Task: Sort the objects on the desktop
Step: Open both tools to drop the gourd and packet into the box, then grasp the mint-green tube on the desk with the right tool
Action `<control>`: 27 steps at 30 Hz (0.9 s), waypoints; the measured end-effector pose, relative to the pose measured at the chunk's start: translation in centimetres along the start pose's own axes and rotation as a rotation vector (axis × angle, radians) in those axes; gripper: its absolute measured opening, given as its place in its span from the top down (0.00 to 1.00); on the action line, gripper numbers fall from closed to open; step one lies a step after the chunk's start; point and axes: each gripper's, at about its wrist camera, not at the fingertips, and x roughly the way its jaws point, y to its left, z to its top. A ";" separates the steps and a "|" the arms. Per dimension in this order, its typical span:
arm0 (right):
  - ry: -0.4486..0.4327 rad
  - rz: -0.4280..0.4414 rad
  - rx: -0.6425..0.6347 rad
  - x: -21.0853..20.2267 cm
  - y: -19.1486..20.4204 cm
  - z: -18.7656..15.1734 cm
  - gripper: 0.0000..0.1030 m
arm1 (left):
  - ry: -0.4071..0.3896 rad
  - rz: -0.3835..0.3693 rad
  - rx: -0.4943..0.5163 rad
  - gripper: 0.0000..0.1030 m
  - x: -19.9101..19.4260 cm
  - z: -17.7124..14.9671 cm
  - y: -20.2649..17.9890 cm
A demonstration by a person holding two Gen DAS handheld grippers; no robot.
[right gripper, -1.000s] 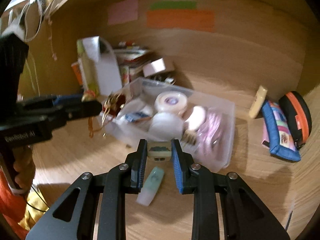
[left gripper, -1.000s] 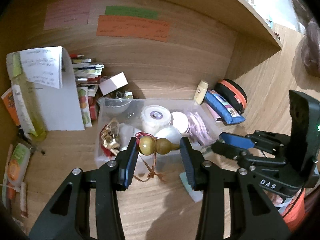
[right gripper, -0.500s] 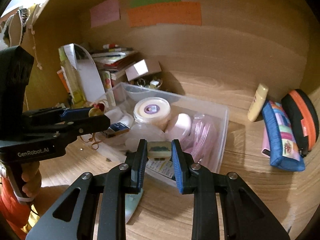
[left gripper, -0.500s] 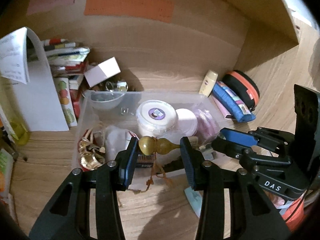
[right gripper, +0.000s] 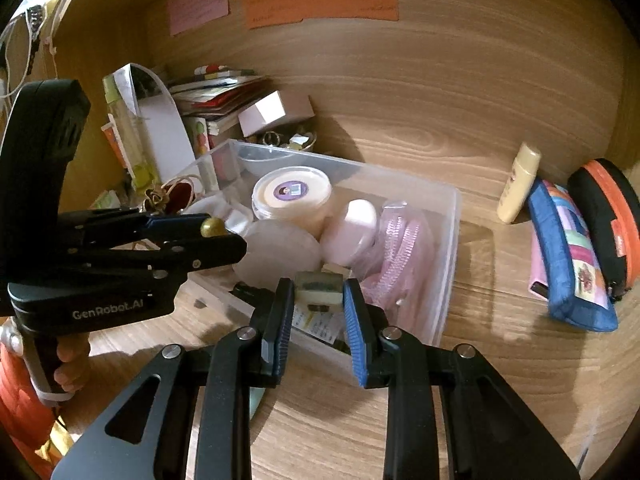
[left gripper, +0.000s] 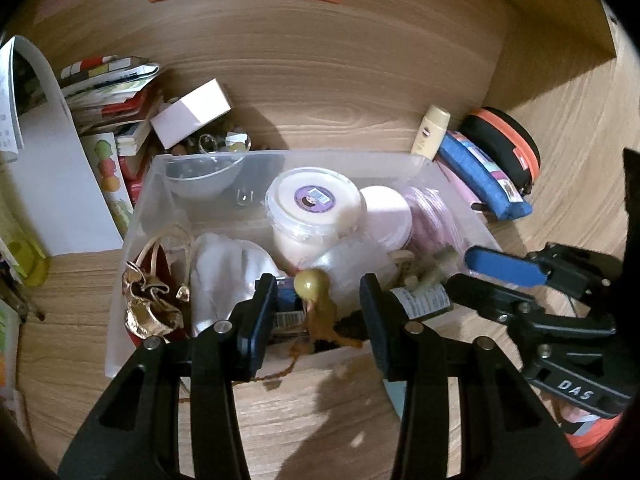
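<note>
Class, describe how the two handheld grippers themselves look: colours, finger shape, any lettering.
Both are black, with slotted angular fingers, silver rivets and blue ribbed pads. The left gripper reads "GenRobot.AI" in the right wrist view; the right gripper reads "DAS" in the left.

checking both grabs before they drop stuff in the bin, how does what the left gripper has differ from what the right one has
The left gripper has a golden gourd charm: rounded, glossy, its brown cord hanging below. Its fingers stand wide, the gourd loose and tilted between them. The right gripper clamps a small pale block: squarish, matte, dark band on top, level, both fingers against its sides. Both hang over the clear plastic bin's near edge.
</note>
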 end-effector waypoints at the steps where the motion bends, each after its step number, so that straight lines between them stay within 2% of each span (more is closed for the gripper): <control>1: -0.002 -0.004 0.002 -0.3 0.0 -0.1 0.74 | 0.000 0.005 0.007 0.59 -0.1 -0.1 -0.1; 3: -0.006 -0.013 -0.001 -0.9 0.1 -0.3 0.69 | -0.004 0.011 0.010 0.59 -0.4 -0.2 -0.2; 5: -0.010 -0.019 -0.007 -1.5 0.3 -0.6 0.56 | -0.003 0.000 0.006 0.59 -0.9 -0.3 -0.1; 6: -0.015 -0.025 -0.012 -1.8 0.5 -0.8 0.55 | -0.005 -0.001 0.006 0.59 -1.1 -0.3 -0.1; 12: 0.000 -0.026 -0.043 -2.6 2.0 -2.2 0.55 | -0.024 0.000 0.009 0.59 -3.0 -1.1 -0.1; 17: 0.024 0.006 -0.053 -2.4 3.4 -3.3 0.55 | -0.052 0.022 0.018 0.49 -4.5 -1.9 0.0; 21: 0.082 0.032 -0.057 -0.8 4.4 -4.4 0.55 | -0.053 0.024 0.021 0.46 -5.2 -2.6 0.1; 23: 0.109 0.030 -0.061 0.0 4.8 -4.8 0.55 | -0.053 0.029 0.019 0.36 -5.4 -3.0 0.4; 27: 0.149 0.037 -0.065 1.4 5.4 -5.6 0.55 | -0.037 0.026 0.018 0.36 -5.6 -4.0 0.8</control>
